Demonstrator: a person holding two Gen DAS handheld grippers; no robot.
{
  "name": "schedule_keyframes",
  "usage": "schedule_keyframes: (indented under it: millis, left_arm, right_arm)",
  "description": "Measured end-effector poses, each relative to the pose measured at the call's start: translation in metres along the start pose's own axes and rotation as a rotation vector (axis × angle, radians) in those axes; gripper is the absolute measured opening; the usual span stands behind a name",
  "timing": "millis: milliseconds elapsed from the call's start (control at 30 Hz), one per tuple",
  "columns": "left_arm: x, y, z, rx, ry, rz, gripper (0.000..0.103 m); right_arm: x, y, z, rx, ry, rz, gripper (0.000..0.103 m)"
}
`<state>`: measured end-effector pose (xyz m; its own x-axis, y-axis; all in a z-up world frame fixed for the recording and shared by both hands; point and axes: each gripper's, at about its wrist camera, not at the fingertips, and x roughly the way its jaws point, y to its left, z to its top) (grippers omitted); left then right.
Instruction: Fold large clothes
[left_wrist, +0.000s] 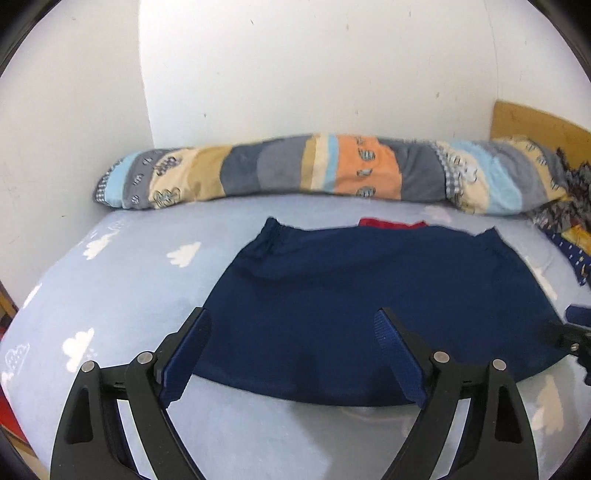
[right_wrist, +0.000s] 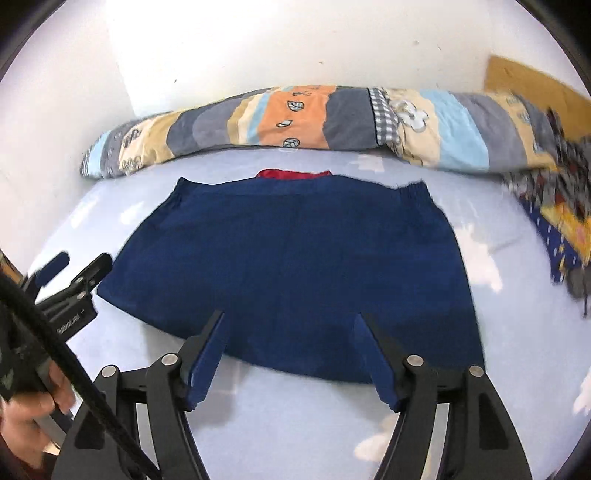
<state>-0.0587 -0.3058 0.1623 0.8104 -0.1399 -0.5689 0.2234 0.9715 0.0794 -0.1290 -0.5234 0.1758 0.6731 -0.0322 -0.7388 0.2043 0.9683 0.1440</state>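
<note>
A: Left wrist view first. The left gripper (left_wrist: 291, 354) stands wide, nothing between its blue pads (left_wrist: 184, 362); it hangs above the near edge of the navy garment (left_wrist: 369, 295). The garment lies flat on the cloud-print sheet (left_wrist: 147, 280), already folded to a broad trapezoid, with a red strip (left_wrist: 391, 223) showing at its far edge.

B: Step in hand?

A: My reading: one fold is laid down and let go, both claws free above the cloth. The next move calls for a fresh hold on the near edge or on a side edge, both claws pinching at once so that the cloth travels evenly.

B: Right wrist view?

A: The right gripper (right_wrist: 290, 350) is also wide and empty, over the near edge, nearer the garment's right side. The patchwork bolster (right_wrist: 332, 122) lies along the wall behind the garment, apart from it.

B: What does each view add?

A: The right view shows the left gripper (right_wrist: 74, 269) from the side, off the garment's left corner, and the person's hand (right_wrist: 26, 413) on its handle. The left view catches only a sliver of the right gripper (left_wrist: 576, 328) at its right margin. Both show a heap of patterned cloth (right_wrist: 554, 206) at far right, blurred.

B: Risk?

A: A pinch on the top layer alone would undo the fold.
</note>
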Motion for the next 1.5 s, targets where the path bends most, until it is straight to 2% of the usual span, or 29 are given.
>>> schedule_keyframes:
  millis: [200,367,500,733,867,1133,1233,1500]
  left_arm:
    - [-0.010,-0.004,-0.014,-0.007,-0.012,-0.013,0.090]
    - [-0.006,-0.009,-0.010,0.024,-0.039,-0.013,0.090]
    - [0.004,-0.014,-0.004,0.034,-0.044,-0.024,0.090]
    - [0.019,-0.027,-0.001,0.076,-0.043,-0.017,0.090]
    - [0.020,-0.028,0.002,0.092,-0.064,-0.015,0.090]
    - [0.021,-0.027,0.002,0.093,-0.074,-0.017,0.090]
    - [0.025,-0.026,0.003,0.093,-0.052,-0.023,0.090]
    - [0.047,-0.016,-0.002,0.054,0.043,-0.036,0.090]
  right_arm:
    - [0.005,-0.034,-0.008,0.083,0.013,-0.018,0.075]
    - [0.018,-0.101,-0.013,0.293,0.032,0.026,0.075]
    - [0.027,-0.138,-0.018,0.368,0.046,-0.003,0.075]
    - [0.045,-0.163,-0.016,0.381,0.067,-0.069,0.075]
    - [0.059,-0.180,-0.022,0.434,0.108,-0.051,0.075]
    - [0.060,-0.183,-0.026,0.451,0.105,-0.024,0.075]
    - [0.059,-0.187,-0.028,0.471,0.100,-0.008,0.075]
    - [0.052,-0.226,-0.047,0.628,0.081,0.068,0.075]
